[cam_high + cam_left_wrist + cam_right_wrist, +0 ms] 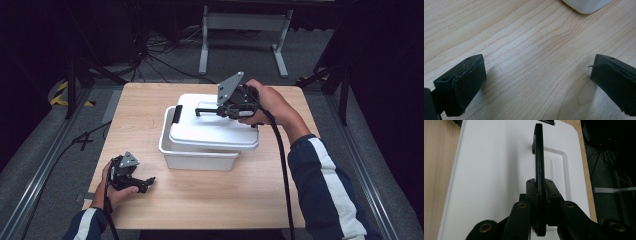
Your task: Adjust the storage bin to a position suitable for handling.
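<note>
Overhead, a wooden desk (210, 200) is standing on grey carpet, with black cables (165, 65) lying loose on the floor beyond its far edge and a grey metal frame (245, 22) standing farther back. A white plastic bin (195, 157) is sitting near the middle of the desk, and a white lid (210, 127) is lying askew over it, shifted right so that a strip of the bin's left rim is showing; a black latch (177, 114) is sitting at the lid's left edge. What the bin is holding cannot be made out under the lid. The right tool (231, 109) is hanging over the lid's far part, its jaws pressed tight onto the thin black lid handle (539, 157), which is running straight away between them in the right gripper view. The left tool (145, 184) is resting low at the desk's near left corner, well apart from the bin, its two pads (466, 82) spread wide over bare wood and gripping nothing, with only a corner of the bin showing at the top of the left gripper view.
</note>
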A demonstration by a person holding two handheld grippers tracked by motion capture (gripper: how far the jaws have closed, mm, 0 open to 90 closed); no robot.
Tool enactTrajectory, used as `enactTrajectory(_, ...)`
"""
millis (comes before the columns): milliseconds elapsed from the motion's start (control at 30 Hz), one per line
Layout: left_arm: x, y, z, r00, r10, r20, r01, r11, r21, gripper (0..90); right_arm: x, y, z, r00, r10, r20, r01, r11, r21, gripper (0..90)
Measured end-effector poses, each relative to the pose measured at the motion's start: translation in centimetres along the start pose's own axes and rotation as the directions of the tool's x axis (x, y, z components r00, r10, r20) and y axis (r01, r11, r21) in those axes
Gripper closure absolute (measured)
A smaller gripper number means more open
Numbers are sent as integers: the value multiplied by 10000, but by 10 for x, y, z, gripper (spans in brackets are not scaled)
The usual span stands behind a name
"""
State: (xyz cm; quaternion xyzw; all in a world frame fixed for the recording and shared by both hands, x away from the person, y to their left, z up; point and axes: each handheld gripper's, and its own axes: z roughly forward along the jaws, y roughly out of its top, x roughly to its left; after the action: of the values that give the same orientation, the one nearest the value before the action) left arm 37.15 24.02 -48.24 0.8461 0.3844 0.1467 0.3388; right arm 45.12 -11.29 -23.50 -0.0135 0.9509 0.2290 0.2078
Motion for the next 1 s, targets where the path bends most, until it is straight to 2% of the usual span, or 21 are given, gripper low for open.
enactTrajectory(433, 0, 0, 0, 10000, 0, 1, 0, 10000, 0, 5, -2, -25, -17, 9992, 346, 180, -344, 9993, -139, 846)
enactTrajectory(1000, 0, 0, 0, 10000, 1, -4, -1, 10000, -10, 5, -1, -69, -43, 9935, 1016, 521, -1001, 9945, -300, 845)
